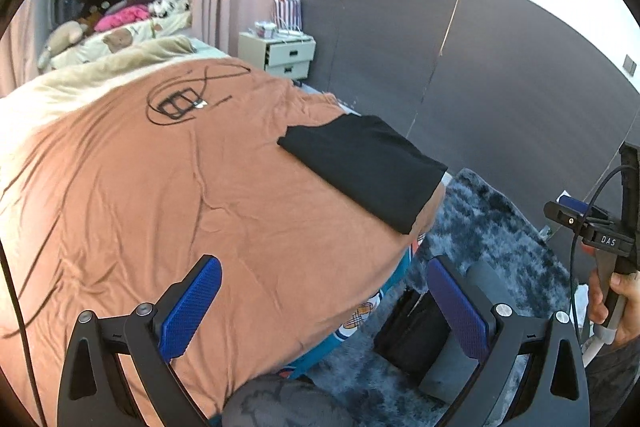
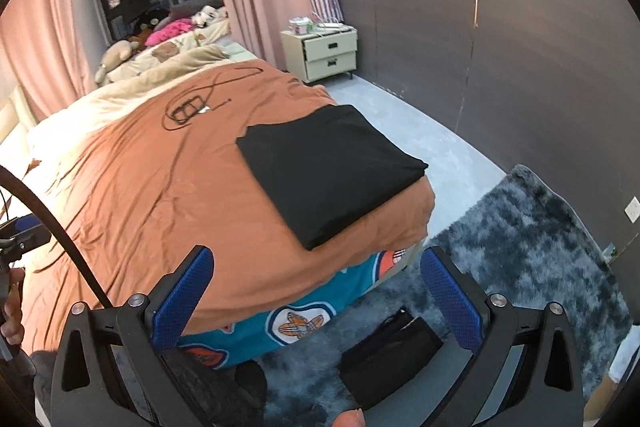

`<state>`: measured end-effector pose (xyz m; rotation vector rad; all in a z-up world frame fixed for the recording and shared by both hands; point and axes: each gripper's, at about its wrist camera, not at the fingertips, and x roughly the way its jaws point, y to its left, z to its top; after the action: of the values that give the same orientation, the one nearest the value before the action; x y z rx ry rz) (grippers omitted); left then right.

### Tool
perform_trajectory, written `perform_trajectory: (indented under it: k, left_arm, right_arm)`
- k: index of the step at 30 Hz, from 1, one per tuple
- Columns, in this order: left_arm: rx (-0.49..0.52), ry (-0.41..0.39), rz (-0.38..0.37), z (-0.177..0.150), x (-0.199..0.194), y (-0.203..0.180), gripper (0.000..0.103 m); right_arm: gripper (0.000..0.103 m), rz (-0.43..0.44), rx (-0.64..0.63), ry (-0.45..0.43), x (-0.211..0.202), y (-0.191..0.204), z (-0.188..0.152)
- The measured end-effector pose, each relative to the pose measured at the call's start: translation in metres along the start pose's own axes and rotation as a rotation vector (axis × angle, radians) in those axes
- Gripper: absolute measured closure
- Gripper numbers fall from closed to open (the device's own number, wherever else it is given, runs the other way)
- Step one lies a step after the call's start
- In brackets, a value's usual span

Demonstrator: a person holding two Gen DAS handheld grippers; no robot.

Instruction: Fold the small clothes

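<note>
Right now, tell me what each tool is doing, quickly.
Left tool: open, holding nothing, above the bed's brown cover.
Right tool: open wide, holding nothing; the folded black garment lies free on the bed.

Bed with objects resting on its cover.
A bed (image 2: 160, 211) under an orange-brown cover bears a folded black garment (image 2: 328, 167) near its foot corner and, farther up, what appears to be a coiled black cable (image 2: 192, 107).

Open orange bedcover (image 2: 168, 195) left of folded black garment (image 2: 328, 171); coiled cable (image 2: 192, 107) beyond.
</note>
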<state>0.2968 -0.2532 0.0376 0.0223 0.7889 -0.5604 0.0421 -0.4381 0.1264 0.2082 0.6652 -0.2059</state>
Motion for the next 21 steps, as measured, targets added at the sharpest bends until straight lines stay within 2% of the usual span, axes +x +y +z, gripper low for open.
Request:
perform_trajectory:
  k: [13, 21]
  left_arm:
    - [-0.027, -0.165, 0.056, -0.062, -0.101, -0.004, 0.000]
    - [-0.025, -0.215, 0.111, -0.106, -0.144, -0.006, 0.000]
  right_arm:
    - [0.000, 0.072, -0.090, -0.098, -0.067, 0.023, -0.060]
    - [0.000, 0.123, -0.111, -0.142, -0.090, 0.029, -0.102]
